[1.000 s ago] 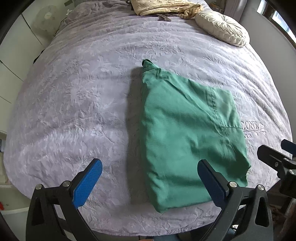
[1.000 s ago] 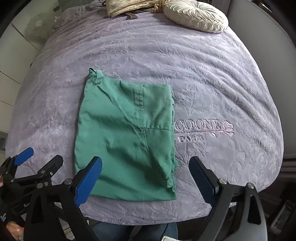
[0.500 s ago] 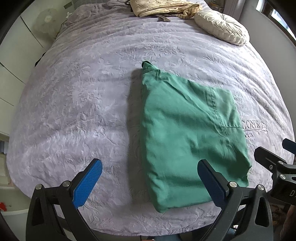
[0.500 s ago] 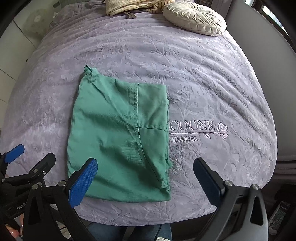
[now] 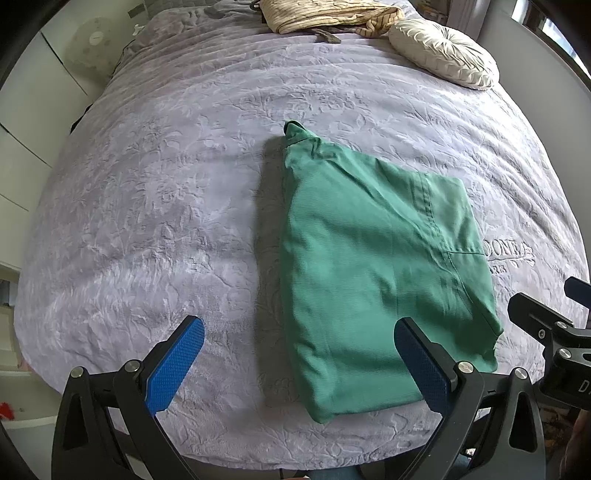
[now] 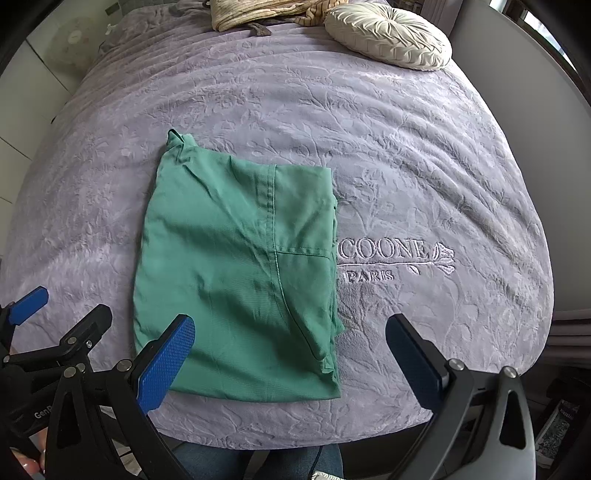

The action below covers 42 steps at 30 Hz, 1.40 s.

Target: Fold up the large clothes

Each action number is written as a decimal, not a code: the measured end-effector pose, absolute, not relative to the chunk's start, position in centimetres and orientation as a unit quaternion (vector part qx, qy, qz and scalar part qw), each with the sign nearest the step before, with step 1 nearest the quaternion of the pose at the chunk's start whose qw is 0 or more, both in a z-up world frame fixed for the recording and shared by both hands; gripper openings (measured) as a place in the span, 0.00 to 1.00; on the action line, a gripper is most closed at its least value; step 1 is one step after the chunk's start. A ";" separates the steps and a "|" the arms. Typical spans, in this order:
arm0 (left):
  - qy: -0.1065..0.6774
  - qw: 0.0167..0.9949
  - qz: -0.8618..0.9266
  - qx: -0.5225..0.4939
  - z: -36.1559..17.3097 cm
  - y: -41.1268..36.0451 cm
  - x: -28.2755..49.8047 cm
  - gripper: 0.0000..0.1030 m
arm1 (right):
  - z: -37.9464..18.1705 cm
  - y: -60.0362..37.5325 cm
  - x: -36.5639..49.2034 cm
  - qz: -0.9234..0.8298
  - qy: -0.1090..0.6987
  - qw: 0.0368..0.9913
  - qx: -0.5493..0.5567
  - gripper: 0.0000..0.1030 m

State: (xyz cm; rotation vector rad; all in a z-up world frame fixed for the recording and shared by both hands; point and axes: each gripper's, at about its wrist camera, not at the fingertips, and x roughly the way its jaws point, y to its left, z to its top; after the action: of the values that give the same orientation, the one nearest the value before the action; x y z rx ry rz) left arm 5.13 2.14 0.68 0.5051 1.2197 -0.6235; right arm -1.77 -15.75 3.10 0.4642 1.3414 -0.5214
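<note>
A green garment lies folded into a rough rectangle on the lilac bedspread, near the bed's front edge. My left gripper hangs open above the front edge, its right pad over the garment's near corner, nothing between the pads. My right gripper is open too, held above the garment's near right corner and touching nothing. The right gripper's fingers show at the right edge of the left wrist view, and the left gripper's fingers at the left edge of the right wrist view.
A round cream cushion and a beige striped cloth lie at the far end of the bed. Embroidered lettering sits right of the garment. A wall borders the bed's right side.
Both grippers have drawn back and up a little from the garment, staying open. The garment has not moved.
</note>
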 end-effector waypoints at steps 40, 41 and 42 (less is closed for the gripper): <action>0.562 0.750 -0.270 0.220 0.7 2.2 4.7 1.00 | 3.1 -15.5 -1.6 -0.232 0.612 0.726 0.212 1.00; 0.563 0.750 -0.269 0.220 0.7 2.2 4.7 1.00 | 3.1 -15.4 -1.5 -0.232 0.612 0.726 0.212 1.00; 0.563 0.750 -0.269 0.220 0.7 2.2 4.7 1.00 | 3.1 -15.4 -1.5 -0.232 0.612 0.726 0.212 1.00</action>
State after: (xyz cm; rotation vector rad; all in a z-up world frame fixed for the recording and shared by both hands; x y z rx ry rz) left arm 4.71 2.20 0.69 0.4807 1.2298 -0.5880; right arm -1.50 -15.36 3.13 0.4678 1.3495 -0.5107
